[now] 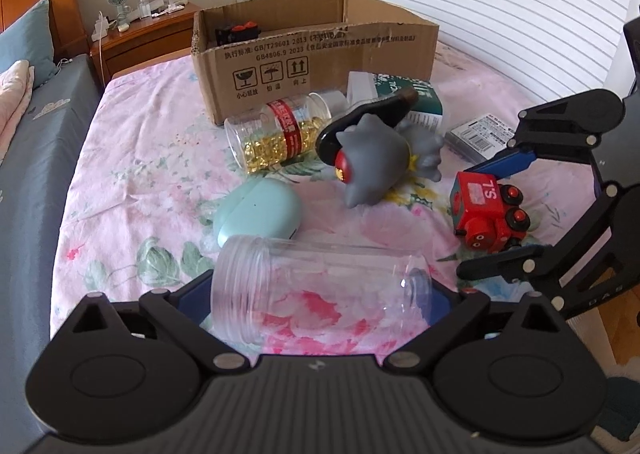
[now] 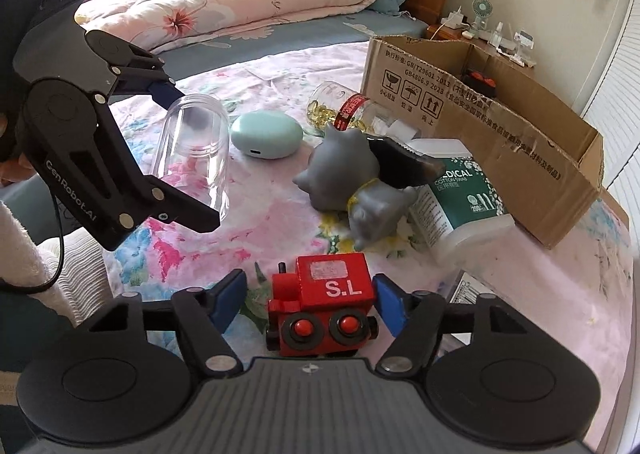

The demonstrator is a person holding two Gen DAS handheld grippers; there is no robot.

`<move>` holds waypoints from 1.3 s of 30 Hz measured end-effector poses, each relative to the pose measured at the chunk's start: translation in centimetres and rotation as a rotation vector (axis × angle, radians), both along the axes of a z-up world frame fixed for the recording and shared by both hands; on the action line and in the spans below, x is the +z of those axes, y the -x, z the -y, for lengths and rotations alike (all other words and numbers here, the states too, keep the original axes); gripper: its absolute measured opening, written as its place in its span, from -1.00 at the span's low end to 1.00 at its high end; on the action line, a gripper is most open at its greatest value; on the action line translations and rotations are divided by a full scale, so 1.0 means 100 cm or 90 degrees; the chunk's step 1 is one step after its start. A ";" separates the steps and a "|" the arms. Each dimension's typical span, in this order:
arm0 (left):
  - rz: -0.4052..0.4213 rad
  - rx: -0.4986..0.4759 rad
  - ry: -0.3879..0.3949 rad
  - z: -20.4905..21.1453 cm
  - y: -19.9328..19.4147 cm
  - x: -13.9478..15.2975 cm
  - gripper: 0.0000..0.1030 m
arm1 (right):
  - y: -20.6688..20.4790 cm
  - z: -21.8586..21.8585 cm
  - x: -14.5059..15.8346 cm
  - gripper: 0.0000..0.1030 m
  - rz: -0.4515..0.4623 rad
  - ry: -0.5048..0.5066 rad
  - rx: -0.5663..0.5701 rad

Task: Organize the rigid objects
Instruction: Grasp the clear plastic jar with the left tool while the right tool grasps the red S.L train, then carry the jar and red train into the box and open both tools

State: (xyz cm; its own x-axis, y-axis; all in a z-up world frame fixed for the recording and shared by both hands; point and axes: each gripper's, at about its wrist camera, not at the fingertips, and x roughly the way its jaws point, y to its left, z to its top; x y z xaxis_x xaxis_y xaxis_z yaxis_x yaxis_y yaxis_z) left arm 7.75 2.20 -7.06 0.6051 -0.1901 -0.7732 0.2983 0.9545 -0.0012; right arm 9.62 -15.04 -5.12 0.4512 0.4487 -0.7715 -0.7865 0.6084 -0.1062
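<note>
A clear, empty jar (image 1: 320, 290) lies sideways just before the cardboard box (image 1: 316, 53), between the spread left tongs (image 1: 316, 302). The right tongs (image 2: 310, 304) — spread too — flank a red toy train (image 2: 320, 308); its wheels are partly hidden.

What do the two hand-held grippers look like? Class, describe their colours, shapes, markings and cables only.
Both the left gripper and the right gripper are matte black, with jointed linkage arms, silver rivets and round pivot housings. The fingers end in blue pads. The bodies are ribbed and dark grey. White lettering "Gen Robot.AI" runs along the left gripper's arm, and a black cable hangs beside it.
</note>
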 end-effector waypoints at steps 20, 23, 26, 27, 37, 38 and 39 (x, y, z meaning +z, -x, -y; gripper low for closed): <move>-0.007 -0.039 0.004 -0.007 -0.001 0.023 0.74 | -0.005 0.009 0.016 0.10 -0.024 -0.004 -0.055; -0.008 -0.053 0.003 -0.007 -0.004 0.034 0.74 | -0.007 0.013 0.024 0.10 -0.025 -0.013 -0.062; -0.002 -0.064 -0.001 -0.008 -0.014 0.047 0.74 | -0.014 0.014 0.035 0.10 -0.017 -0.018 -0.076; 0.002 -0.066 -0.002 -0.008 -0.019 0.053 0.74 | -0.016 0.014 0.038 0.10 -0.013 -0.020 -0.080; 0.089 -0.077 -0.015 0.001 -0.108 0.106 0.74 | -0.061 0.021 0.086 0.10 0.041 -0.052 -0.133; 0.097 -0.077 -0.018 0.004 -0.120 0.109 0.74 | -0.067 0.022 0.091 0.10 0.045 -0.055 -0.138; 0.101 -0.076 -0.019 0.006 -0.130 0.111 0.74 | -0.072 0.022 0.096 0.10 0.047 -0.059 -0.143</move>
State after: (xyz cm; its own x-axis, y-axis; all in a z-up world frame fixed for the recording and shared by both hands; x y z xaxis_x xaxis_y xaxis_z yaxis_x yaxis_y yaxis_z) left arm 20.76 1.58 4.00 0.6947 -0.2467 -0.6757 0.4038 0.9111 0.0825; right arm 16.86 -17.24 4.45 0.6013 0.3976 -0.6930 -0.6225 0.7769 -0.0943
